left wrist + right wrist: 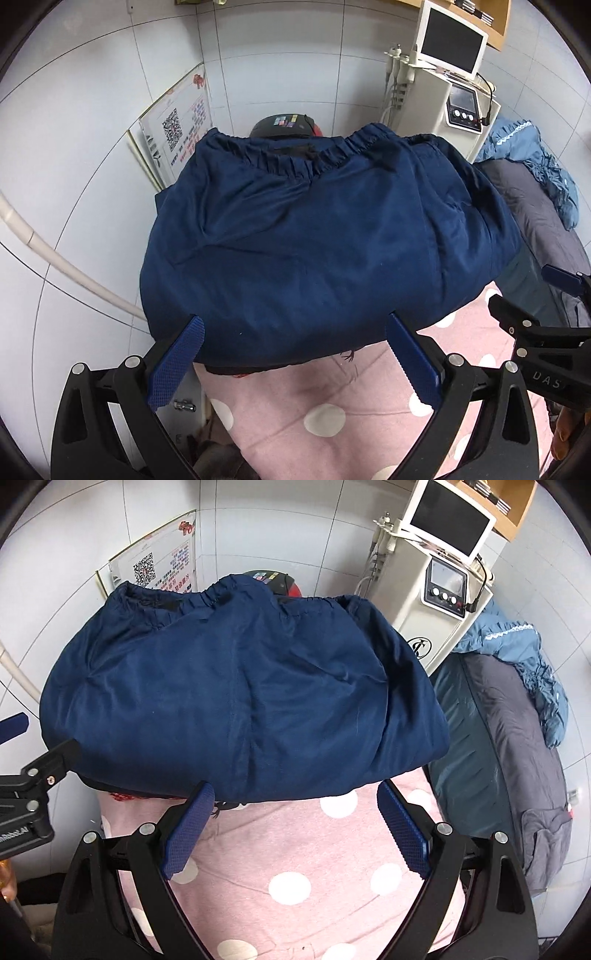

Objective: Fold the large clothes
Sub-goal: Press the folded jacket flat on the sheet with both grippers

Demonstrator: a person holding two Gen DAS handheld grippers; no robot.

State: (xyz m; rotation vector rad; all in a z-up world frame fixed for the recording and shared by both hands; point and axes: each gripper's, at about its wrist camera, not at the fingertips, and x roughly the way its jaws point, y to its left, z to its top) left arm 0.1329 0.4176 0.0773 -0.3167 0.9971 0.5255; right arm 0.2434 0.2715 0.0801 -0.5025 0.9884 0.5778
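At the bottom of the left wrist view the left gripper [291,332] stands with its two blue pads wide apart, the tips just at the near hem of the navy garment [314,236] and clamping nothing; the right wrist view shows the right gripper [295,801] likewise spread, its tips at the same hem and empty. Each gripper also shows at the edge of the other's picture, so the two sit side by side facing the fold, most likely so each can take one end of the near edge. Beneath them lies one pink cloth with white dots [295,867], which serves as the working surface across the lower part of both frames. The one navy garment fills the middle of both views, lying folded on that cloth with its gathered elastic waistband turned toward the wall at the top, so the fold seems well along. To the right, in the right wrist view, one grey garment [517,746] and one light blue garment [524,646] lie along the frame's right edge, perhaps waiting their turn. Farthest off, upper right, stands one cream machine with a screen [436,602], and upper left one poster with a QR code [155,565] leans against the tiled wall [258,524].
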